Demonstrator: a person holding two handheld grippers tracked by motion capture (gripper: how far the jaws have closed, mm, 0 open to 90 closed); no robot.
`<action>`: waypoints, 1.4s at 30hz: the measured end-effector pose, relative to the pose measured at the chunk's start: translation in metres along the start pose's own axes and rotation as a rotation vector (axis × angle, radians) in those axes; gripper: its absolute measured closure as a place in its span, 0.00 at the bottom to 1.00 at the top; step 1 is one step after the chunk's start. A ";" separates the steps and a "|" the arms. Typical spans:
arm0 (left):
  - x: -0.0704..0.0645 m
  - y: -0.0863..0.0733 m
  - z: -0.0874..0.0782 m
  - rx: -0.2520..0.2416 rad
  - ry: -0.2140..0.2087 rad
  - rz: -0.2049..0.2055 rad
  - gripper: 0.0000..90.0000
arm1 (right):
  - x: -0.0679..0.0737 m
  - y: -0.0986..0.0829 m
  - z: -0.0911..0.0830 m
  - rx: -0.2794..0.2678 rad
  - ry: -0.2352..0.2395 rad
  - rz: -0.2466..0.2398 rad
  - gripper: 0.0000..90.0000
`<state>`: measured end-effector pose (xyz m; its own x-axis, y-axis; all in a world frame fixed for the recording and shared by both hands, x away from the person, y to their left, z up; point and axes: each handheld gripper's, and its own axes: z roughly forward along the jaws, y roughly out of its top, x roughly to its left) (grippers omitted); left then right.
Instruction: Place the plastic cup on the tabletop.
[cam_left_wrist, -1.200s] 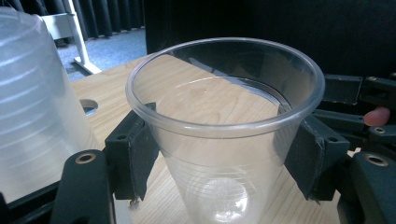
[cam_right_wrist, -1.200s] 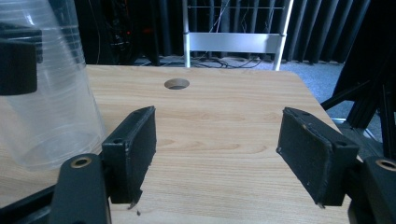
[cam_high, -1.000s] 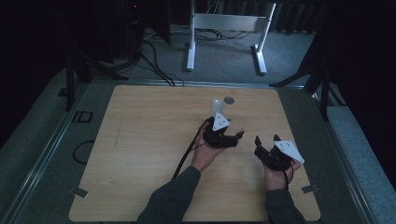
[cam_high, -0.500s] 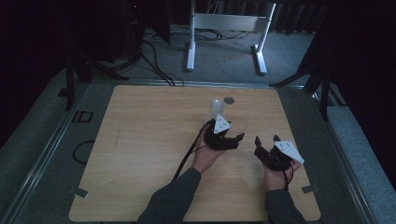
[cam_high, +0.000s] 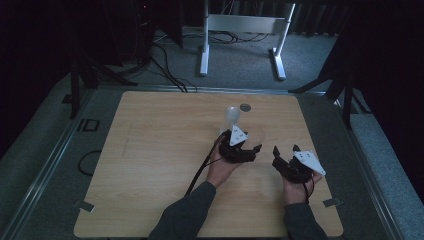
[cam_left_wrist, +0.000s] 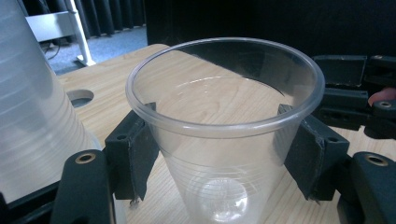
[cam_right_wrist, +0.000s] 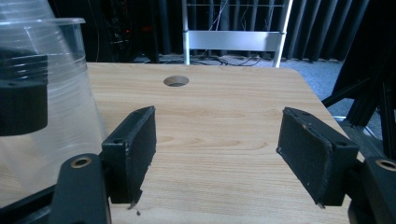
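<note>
A clear plastic cup stands upright on the wooden table, between the jaws of my left gripper. Those jaws are spread wide, their pads right at the cup's wall on both sides. In the high view the left gripper is right of the table's middle, with the cup faint at its tip. A taller clear cup stack stands just behind it. To the right, my right gripper is open over bare wood, nothing between its fingers.
A round hole is cut in the tabletop near the far edge. A white metal frame and cables lie on the floor beyond the table. The left gripper's cable trails across the table toward the person.
</note>
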<state>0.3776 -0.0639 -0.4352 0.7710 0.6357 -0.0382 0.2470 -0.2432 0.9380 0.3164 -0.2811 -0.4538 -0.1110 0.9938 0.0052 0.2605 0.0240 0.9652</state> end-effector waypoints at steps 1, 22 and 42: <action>0.000 -0.001 0.000 0.000 -0.001 0.000 0.35 | 0.000 0.000 0.000 0.000 -0.001 0.001 0.31; -0.009 -0.018 0.007 0.013 0.017 0.030 0.35 | -0.003 0.000 0.000 -0.002 -0.009 0.002 0.31; -0.005 -0.037 0.013 0.019 0.017 0.018 0.35 | -0.004 0.000 -0.001 -0.003 -0.008 0.004 0.31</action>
<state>0.3719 -0.0678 -0.4737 0.7653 0.6435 -0.0150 0.2443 -0.2688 0.9317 0.3161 -0.2849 -0.4537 -0.1025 0.9947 0.0068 0.2582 0.0200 0.9659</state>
